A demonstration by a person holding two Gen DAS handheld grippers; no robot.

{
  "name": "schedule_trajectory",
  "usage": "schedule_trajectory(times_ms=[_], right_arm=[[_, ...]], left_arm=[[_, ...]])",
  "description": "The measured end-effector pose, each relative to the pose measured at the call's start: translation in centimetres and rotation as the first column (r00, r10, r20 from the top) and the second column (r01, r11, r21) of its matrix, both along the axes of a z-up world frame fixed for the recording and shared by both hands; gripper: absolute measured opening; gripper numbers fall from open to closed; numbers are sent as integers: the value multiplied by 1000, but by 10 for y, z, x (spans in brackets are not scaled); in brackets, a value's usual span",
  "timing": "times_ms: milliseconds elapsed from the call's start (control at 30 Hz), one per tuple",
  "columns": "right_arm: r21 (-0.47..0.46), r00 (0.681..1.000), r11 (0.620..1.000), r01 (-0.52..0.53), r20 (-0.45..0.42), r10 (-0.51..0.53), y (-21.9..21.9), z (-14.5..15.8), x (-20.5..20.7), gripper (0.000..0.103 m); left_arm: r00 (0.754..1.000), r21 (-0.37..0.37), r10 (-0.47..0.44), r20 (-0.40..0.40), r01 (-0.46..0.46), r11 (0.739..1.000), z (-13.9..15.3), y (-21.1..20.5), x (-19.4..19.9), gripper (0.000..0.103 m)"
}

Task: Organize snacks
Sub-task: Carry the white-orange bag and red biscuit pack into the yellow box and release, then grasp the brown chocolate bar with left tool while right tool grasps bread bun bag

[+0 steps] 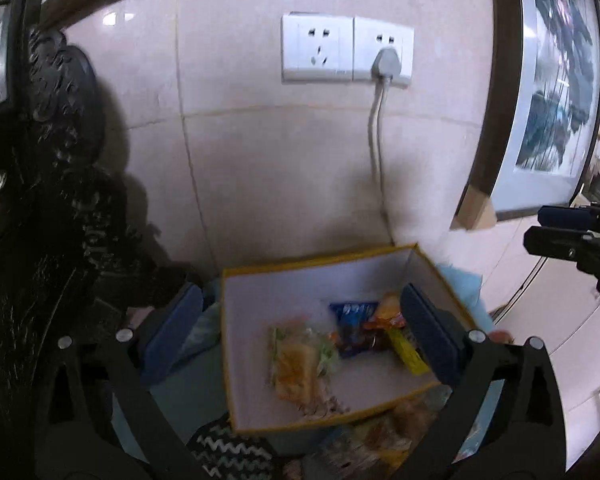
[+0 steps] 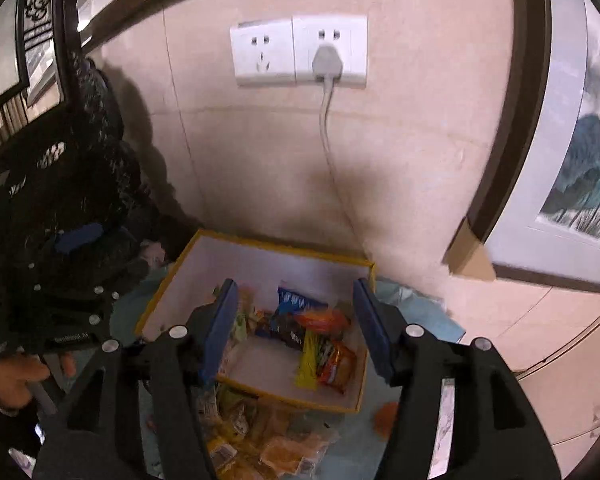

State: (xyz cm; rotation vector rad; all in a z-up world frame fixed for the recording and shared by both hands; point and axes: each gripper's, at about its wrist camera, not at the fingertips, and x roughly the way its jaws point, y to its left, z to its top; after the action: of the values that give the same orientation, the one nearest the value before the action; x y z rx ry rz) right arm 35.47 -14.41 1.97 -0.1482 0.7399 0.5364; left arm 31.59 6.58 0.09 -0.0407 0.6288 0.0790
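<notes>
Right wrist view: right tool (image 2: 296, 328) hanging released, empty, over the yellow-rimmed box (image 2: 168, 280). Loose snack pile (image 2: 260, 436) lying just below-front of it, apparently nearer this hand. Left tool (image 1: 300, 336) spread wide, empty, over the box too.

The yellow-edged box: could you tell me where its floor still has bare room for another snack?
Inside the box, the floor is bare along the left wall and in the near middle, in front of the blue packet. The right side is crowded with the yellow packet and orange packets. More snacks lie piled outside its near wall.
</notes>
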Motion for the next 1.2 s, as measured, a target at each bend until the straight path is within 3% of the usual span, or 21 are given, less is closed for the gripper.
schedule_trajectory(times_ms=[133, 267, 467, 600, 800, 933, 1000, 1067, 1167, 1200], right_arm=[[-6, 998, 1000, -3, -57, 3, -8, -35, -22, 60], [-51, 993, 999, 3, -116, -9, -16, -87, -56, 67], [-108, 952, 991, 82, -286, -110, -27, -175, -84, 67], [-137, 930, 983, 122, -330, -162, -25, -201, -85, 67], [-128, 919, 981, 146, -350, -182, -11, -214, -77, 67], [-193, 921, 967, 167, -318, -223, 4, -224, -66, 70], [-244, 919, 953, 179, -306, -251, 10, -232, -62, 87], [-287, 906, 943, 167, -333, -261, 14, -245, -60, 92], [-224, 900, 955, 194, -346, -264, 5, -248, -66, 71], [-218, 904, 957, 191, -340, -258, 4, -246, -68, 68]], left_arm=[[1000, -57, 23, -13, -23, 998, -24, 7, -27, 101], [998, -72, 13, -59, -17, 997, -69, 2, -70, 101], [968, -19, -16, -250, 11, 1000, -167, -11, -112, 101], [939, 8, 13, -344, -11, 1000, -212, -9, -119, 101], [929, 39, 39, -369, -27, 999, -232, -4, -115, 101], [923, 31, 38, -382, -28, 999, -244, 0, -111, 101], [919, 30, 30, -392, -20, 999, -254, -1, -111, 101], [931, 34, 27, -364, -16, 999, -256, -2, -114, 101], [934, 12, 7, -357, -3, 1000, -257, -1, -118, 99], [935, 2, -10, -353, 12, 1000, -256, -1, -119, 89]])
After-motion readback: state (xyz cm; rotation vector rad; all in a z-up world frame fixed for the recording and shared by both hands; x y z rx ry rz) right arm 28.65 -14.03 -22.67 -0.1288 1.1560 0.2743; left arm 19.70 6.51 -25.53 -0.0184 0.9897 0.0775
